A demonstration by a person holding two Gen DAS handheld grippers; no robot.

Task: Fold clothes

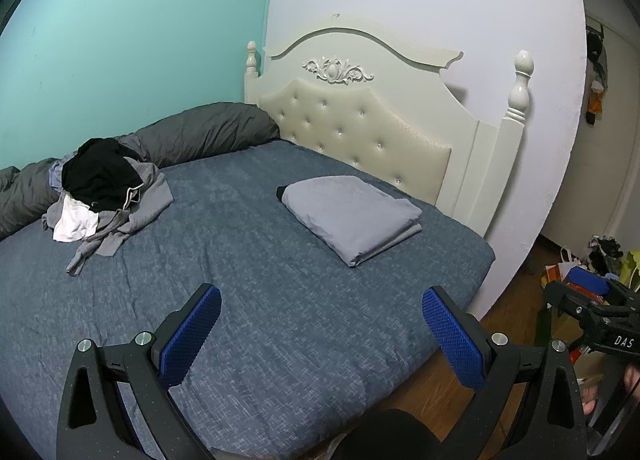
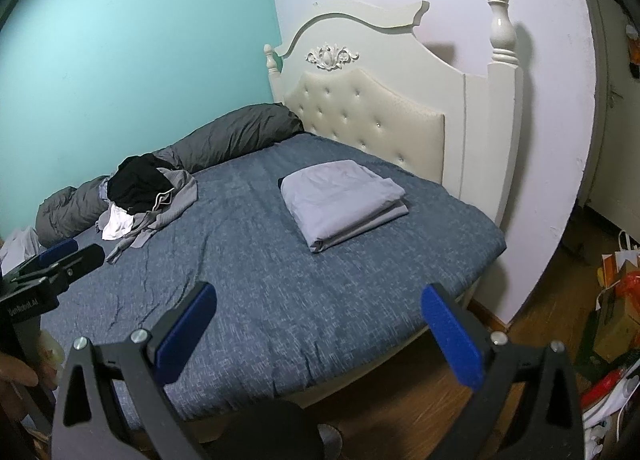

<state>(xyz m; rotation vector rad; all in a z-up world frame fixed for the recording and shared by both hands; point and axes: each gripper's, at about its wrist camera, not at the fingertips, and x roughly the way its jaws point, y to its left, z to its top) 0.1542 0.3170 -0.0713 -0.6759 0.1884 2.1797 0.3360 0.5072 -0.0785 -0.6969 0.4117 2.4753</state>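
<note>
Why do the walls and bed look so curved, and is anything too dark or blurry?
Left wrist view: fisheye bends the headboard and bed, corners black. Right wrist view: same bending; bedpost throws a sharp shadow rightward; floor clutter smeared at the edge.

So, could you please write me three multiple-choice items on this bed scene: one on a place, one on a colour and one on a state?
1. Where does the folded light-grey cloth lie?
A. On the floor
B. On the blue-grey bedspread, near the cream tufted headboard
C. On the unfolded pile

2. What colour is the top garment of the unfolded clothes pile?
A. Black
B. Red
C. Yellow

3. How do the left tongs and right tongs stand?
A. Both shut on cloth
B. One holds a shirt
C. Both open, empty

Answers: B, the cloth rests on the bedspread before the headboard; A, a black garment crowns the pile; C, the blue pads stand wide apart with nothing between.
</note>
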